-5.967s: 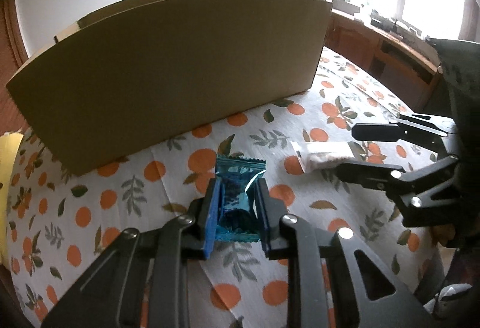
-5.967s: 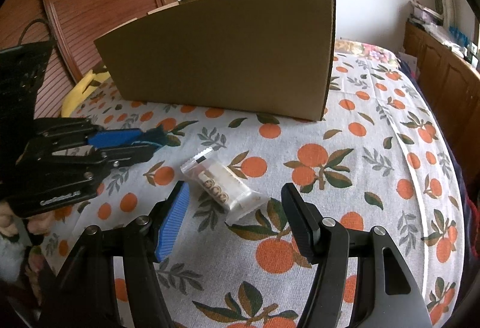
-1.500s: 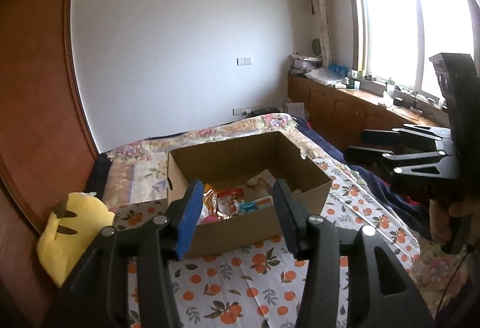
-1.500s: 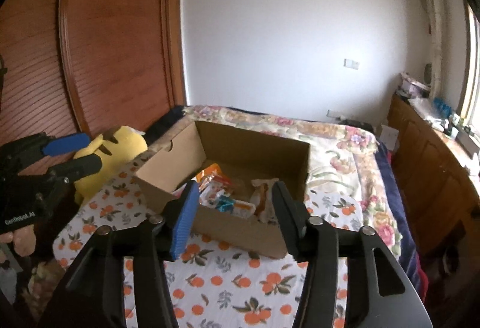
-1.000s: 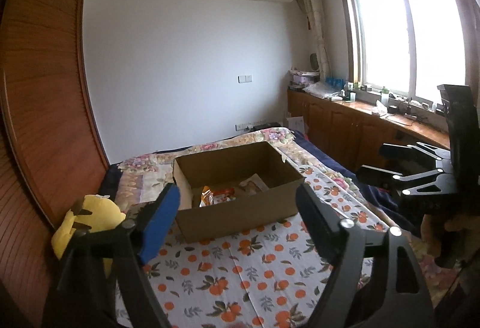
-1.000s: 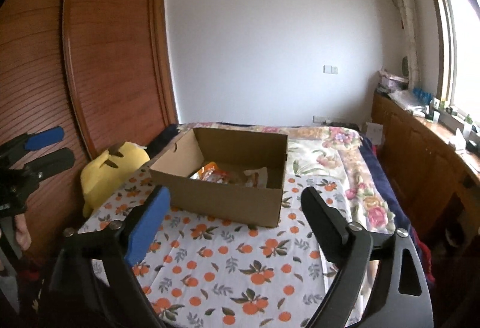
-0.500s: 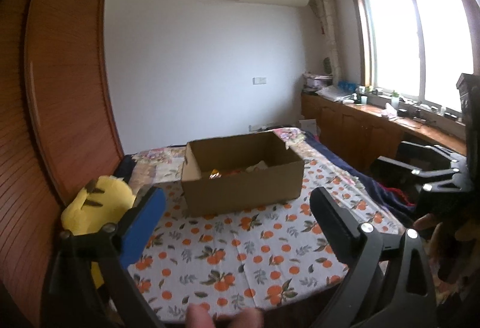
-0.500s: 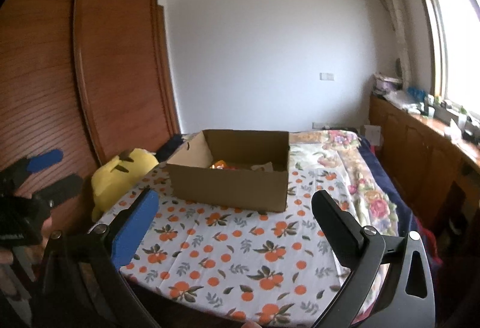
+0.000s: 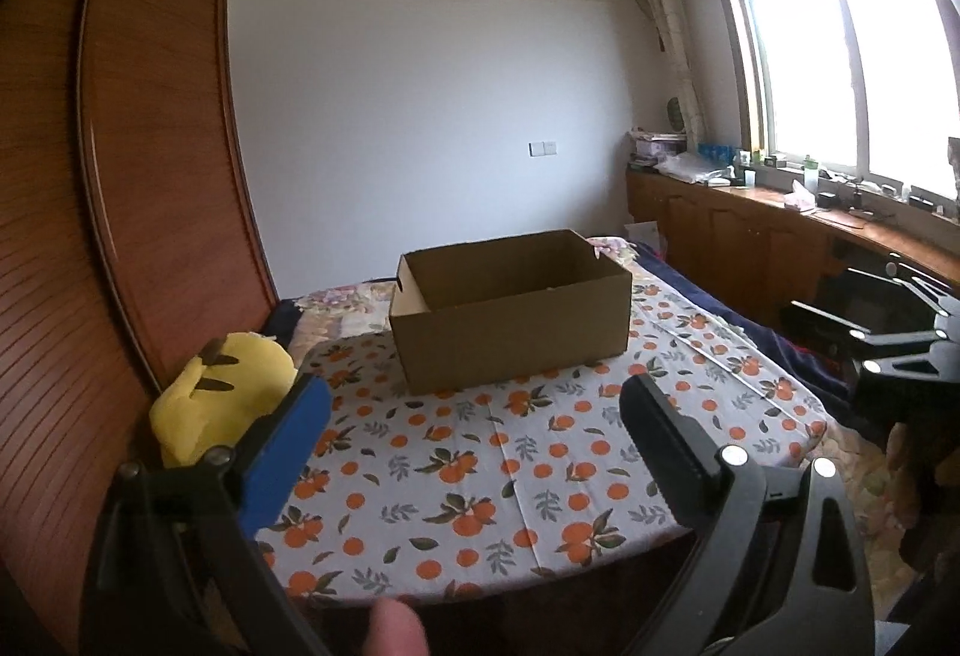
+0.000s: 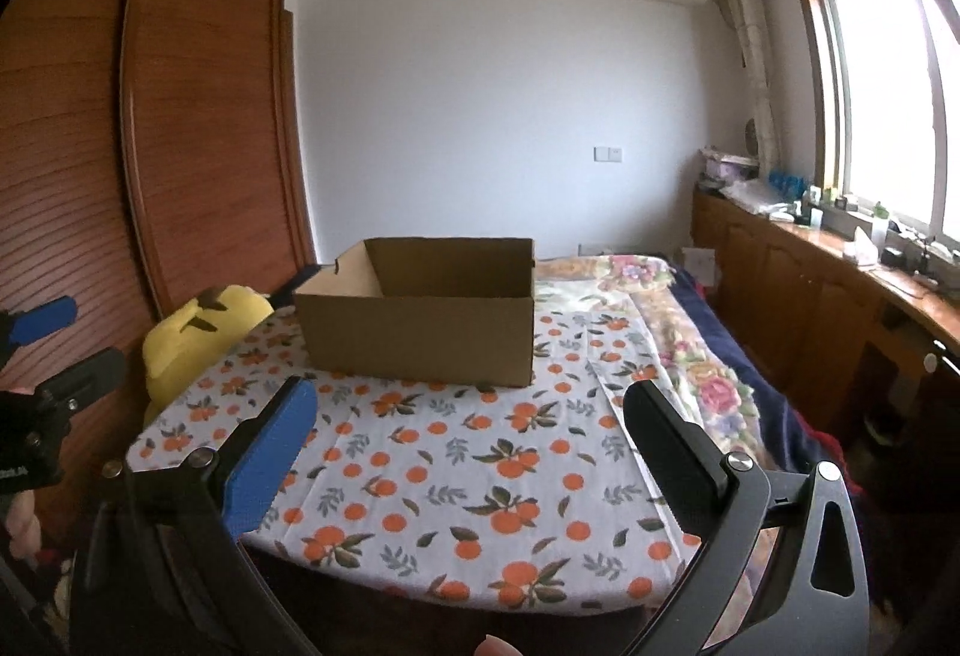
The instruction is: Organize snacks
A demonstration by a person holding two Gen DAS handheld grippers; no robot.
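An open brown cardboard box (image 9: 516, 323) stands on the orange-print cloth (image 9: 480, 452) over the bed; it also shows in the right wrist view (image 10: 420, 320). From this low angle its contents are hidden. No snack lies on the cloth. My left gripper (image 9: 474, 404) is wide open and empty, well back from the box. My right gripper (image 10: 471, 410) is wide open and empty, also well back. Each gripper shows at the edge of the other's view: the right one (image 9: 864, 320), the left one (image 10: 54, 338).
A yellow plush toy (image 9: 222, 392) lies left of the box by the wooden wardrobe (image 9: 120, 236). Wooden cabinets with clutter (image 9: 780, 236) run under the window at the right. The bed's floral quilt (image 10: 690, 356) extends right of the cloth.
Both grippers have pulled back and lower from the box, so its inside no longer shows. Both stay wide open and empty.
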